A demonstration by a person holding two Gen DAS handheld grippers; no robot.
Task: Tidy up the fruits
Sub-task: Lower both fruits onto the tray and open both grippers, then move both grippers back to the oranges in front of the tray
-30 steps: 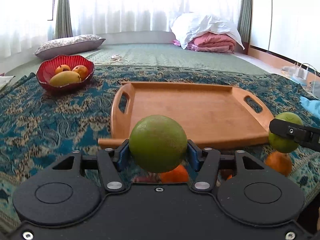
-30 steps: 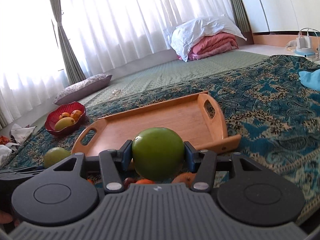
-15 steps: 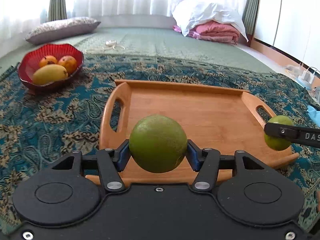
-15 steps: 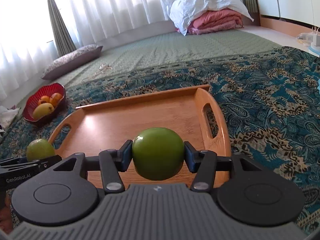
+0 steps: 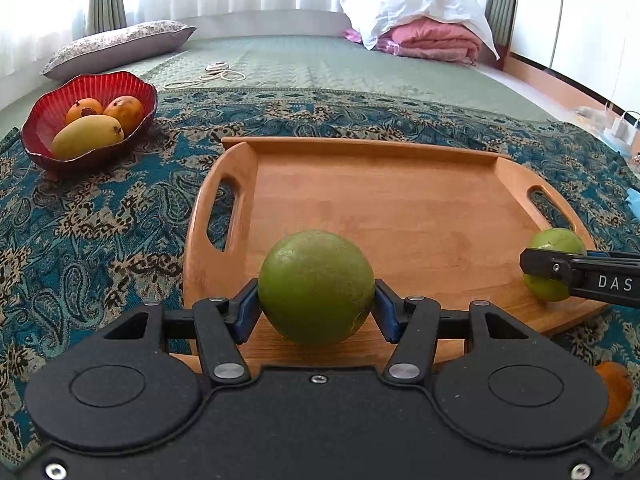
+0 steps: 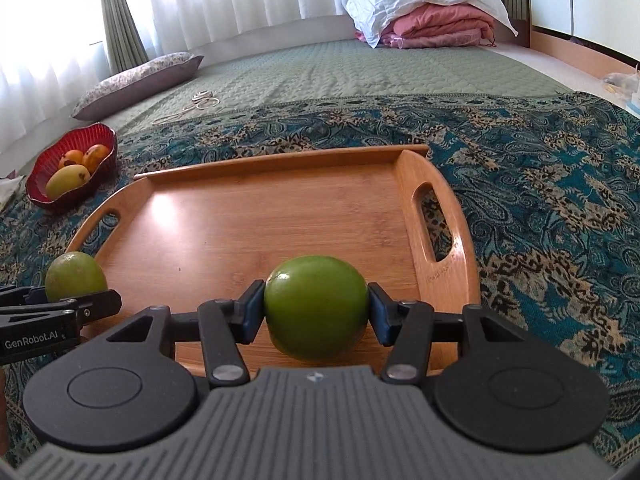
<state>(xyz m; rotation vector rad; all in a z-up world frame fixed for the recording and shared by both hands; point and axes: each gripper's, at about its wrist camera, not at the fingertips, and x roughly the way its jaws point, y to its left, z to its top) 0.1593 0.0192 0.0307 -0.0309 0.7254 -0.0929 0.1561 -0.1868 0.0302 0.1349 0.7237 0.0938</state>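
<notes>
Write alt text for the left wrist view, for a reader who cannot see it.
The left hand-held gripper clamps a round green fruit over the near edge of a bare wooden handled tray on a teal patterned cloth. At right, the right hand-held gripper holds a second green fruit; a red bowl of mangoes sits far left.

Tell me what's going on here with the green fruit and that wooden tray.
A person is working two handheld grippers. The left gripper is shut on one green fruit, the right gripper on another green fruit, both held over the near edge of the wooden tray, which has nothing on it yet. A red bowl off to the left already holds mangoes.
</notes>
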